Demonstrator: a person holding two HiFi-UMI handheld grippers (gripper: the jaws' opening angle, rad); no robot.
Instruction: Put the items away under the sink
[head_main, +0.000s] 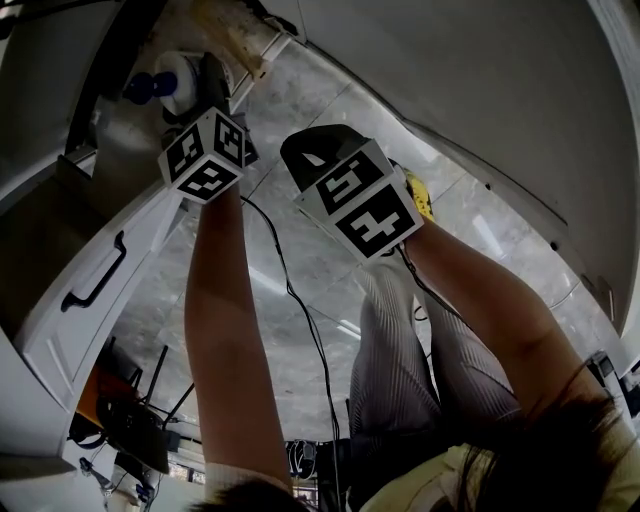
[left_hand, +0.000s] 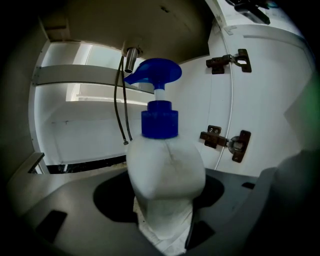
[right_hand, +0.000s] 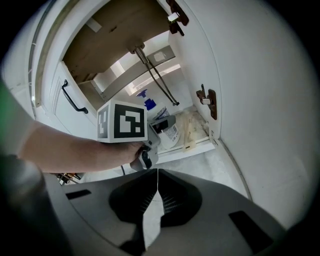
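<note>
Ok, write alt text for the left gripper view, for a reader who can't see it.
The left gripper holds a white pump bottle with a blue pump head upright between its jaws, facing the open under-sink cabinet. Two thin hoses hang behind it; door hinges show on the right.

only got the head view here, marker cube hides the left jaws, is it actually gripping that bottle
Observer: Yes. In the left gripper view the left gripper has its jaws closed on the body of the white pump bottle, with the blue pump on top.
Operator: is it in the cabinet
Observer: The right gripper view shows it in the open cabinet, above the cabinet floor and in front of the hoses. I cannot tell whether it touches the floor.
Operator: right one got anything
Observer: No. The right gripper has its jaws together with nothing between them.
</note>
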